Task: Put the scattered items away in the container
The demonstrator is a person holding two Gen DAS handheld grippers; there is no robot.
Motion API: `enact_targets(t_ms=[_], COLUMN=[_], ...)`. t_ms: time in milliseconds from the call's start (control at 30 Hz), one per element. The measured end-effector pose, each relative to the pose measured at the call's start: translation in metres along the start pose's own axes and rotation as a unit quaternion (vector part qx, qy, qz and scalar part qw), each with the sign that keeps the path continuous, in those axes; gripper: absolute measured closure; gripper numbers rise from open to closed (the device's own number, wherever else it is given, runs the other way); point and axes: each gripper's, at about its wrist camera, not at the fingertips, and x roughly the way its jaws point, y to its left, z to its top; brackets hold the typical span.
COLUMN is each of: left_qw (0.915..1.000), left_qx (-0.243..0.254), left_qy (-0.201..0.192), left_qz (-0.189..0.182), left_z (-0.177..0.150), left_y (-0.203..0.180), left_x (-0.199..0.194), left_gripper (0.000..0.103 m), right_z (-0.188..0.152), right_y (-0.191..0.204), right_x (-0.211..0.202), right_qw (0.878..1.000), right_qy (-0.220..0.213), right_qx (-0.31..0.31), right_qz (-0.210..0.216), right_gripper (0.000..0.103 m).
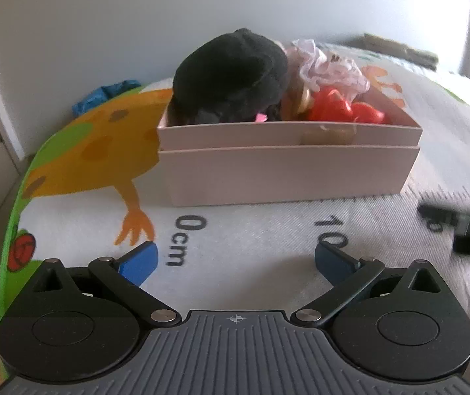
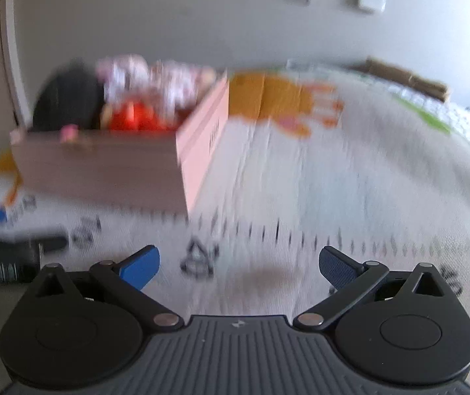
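left wrist: both tongs [image 1: 235, 260] gape empty before the filled pink box [image 1: 287, 168].

Left hand-held gripper [image 1: 235, 258]: black body with two round black discs, one either side of a grey ribbed centre plate.
Fingers [image 1: 137, 263]: short blue pads on black linkage arms, joined by silver round pins.
Marking: small white crosshair at the plate's top edge.
Right hand-held gripper [image 2: 239, 261]: same build, black discs, grey ribbed plate, blue textured pads [image 2: 338, 266], silver pins, faint white mark.
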Motion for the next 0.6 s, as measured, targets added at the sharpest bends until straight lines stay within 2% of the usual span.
enact_targets(t_ms=[100,233,600], left_qw=[0.9993,0.9993,0.9993], left_qx=[-0.006,-0.014,-0.013], left_qy=[-0.033,-0.033,-0.032], left_qz=[0.014,0.011,0.013], left_z=[-0.0049,-0.0049,-0.0055], left_y=[-0.0025,0.0002,-0.0006], left_x=[0.0033,0.0019,0.0007], left_gripper=[0.0,0.0,0.0], right_z=[0.0,-0.0041,-0.0003], right_y=[-0.0024,-0.0059,-0.0072], right_x=[0.0015,0.0044,0.0084], right_qw=[1.0,1.0,1.0], right_qy=[-0.006,-0.024,-0.025], right_qx=[0.01,0.006,0.001], right_qz=[-0.003,-0.005,-0.003], right_gripper=[0.0,0.0,0.0])
